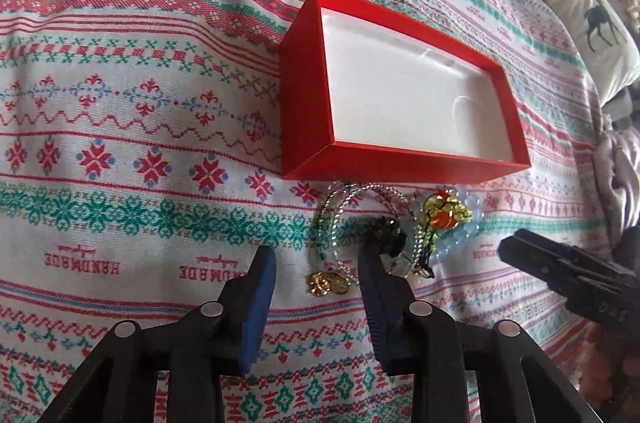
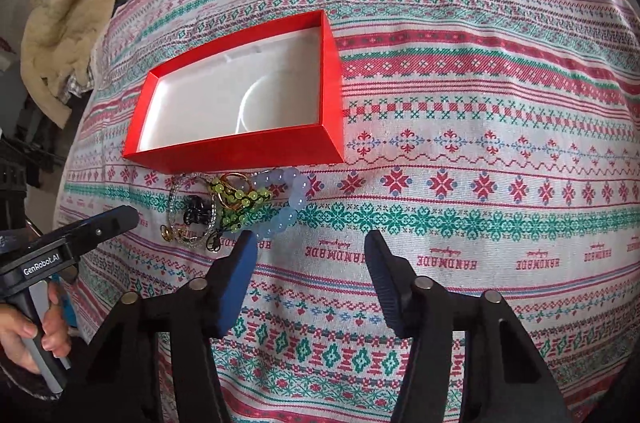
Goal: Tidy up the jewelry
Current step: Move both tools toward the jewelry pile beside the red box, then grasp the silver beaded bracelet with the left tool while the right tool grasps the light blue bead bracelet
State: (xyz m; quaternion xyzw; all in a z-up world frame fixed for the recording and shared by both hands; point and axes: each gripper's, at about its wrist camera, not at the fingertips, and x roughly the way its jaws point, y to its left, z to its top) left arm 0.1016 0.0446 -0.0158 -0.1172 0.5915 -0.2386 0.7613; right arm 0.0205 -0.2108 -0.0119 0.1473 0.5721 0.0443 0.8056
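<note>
The red box point(image 1: 400, 159) is empty, so nothing is put away yet. The pile of jewelry point(image 2: 236, 207) lies on the patterned bedspread point(image 2: 480, 143), just beside the box. The left gripper point(image 1: 316, 271) tips down over a gold piece point(image 1: 328, 283), its fingers spread and pinching nothing. The right gripper point(image 2: 310, 243) tips down near the blue bead bracelet point(image 2: 280, 199), also spread and empty.

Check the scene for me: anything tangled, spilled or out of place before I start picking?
The jewelry lies in one tangled heap on the patterned cloth, just in front of the red box, whose white inside is bare. Bracelets, rings and a black piece overlap, so lifting one may drag others. Nothing looks spilled or damaged.
</note>
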